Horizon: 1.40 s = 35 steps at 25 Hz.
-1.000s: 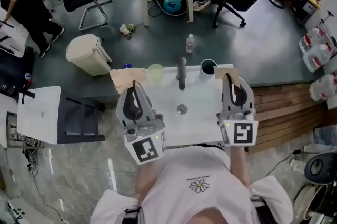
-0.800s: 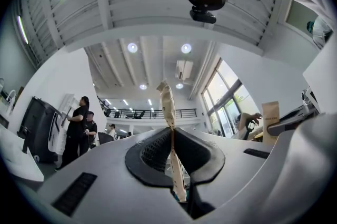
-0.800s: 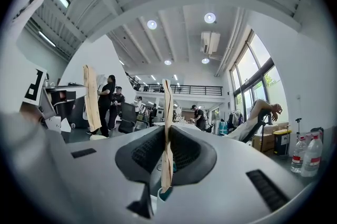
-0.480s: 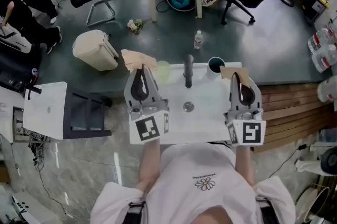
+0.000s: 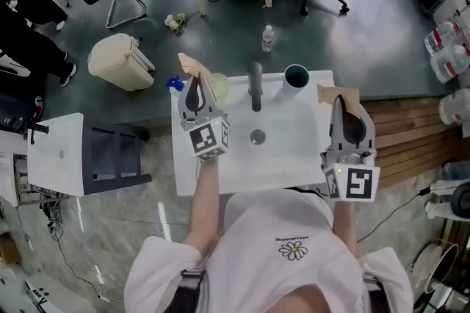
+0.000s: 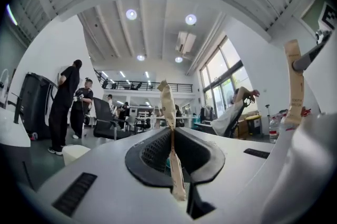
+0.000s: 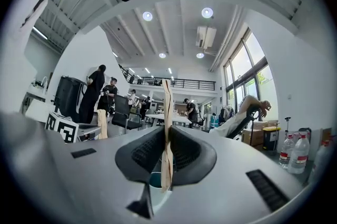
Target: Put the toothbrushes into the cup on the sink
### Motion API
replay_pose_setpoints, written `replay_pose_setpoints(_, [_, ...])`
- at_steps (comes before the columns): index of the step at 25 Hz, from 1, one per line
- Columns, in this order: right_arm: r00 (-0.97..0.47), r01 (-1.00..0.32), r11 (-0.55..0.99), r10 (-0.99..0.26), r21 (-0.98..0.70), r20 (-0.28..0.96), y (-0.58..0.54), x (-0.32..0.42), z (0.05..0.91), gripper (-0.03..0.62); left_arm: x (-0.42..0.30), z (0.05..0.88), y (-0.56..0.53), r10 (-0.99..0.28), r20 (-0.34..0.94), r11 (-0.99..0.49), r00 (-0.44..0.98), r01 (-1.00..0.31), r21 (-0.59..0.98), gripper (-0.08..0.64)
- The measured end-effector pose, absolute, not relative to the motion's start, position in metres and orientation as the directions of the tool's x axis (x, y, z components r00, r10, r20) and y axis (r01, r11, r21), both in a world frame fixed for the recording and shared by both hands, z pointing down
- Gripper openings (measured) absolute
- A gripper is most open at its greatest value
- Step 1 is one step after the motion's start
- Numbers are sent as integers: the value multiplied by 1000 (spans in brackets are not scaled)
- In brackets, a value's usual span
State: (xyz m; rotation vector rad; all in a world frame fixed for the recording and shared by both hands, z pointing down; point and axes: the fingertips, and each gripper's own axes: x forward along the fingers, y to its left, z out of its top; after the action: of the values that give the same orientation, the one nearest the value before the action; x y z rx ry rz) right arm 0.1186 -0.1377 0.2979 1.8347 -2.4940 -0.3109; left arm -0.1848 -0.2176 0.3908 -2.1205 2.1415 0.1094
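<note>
L gripper (image 5: 194, 84) jaws clamped on wrapped left toothbrush (image 6: 168, 107), just beside green cup (image 5: 218, 87) on sink (image 5: 294, 153). R gripper (image 5: 340, 107) jaws pinch right toothbrush (image 7: 167, 112). Prob. light and thin, w/ slippery wrapper: grip mid-length.

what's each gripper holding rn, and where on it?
Left gripper shut on a wrapped toothbrush; right gripper shut on a second toothbrush. Both are pinched by the flat sides around mid-length, one end poking past the tips.
</note>
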Motion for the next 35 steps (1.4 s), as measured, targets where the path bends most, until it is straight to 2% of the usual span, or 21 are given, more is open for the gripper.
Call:
replay_pose_setpoints(11, [-293,-941,277,-954,195,-59,-131,118,310,26,-182,456,-227,-999,0,39,-39,-997,-60,31])
replay_pose_setpoints(17, [-273,-946,258,-960,195,-55,-128,121,311,26,-183,468,-228,-998,29,54,-55,-998,-32,32])
replay_pose_setpoints(23, [-260,-951,244,-964,191,-58,-126,125,313,26,-177,467,-224,-999,16,40,-40,-999,-10,84])
replay_pose_setpoints(35, [-276,-947,259,-958,187,-71,-123,121,310,26,-169,418,-211,-994,-105,14,-14,-1000,-1,98])
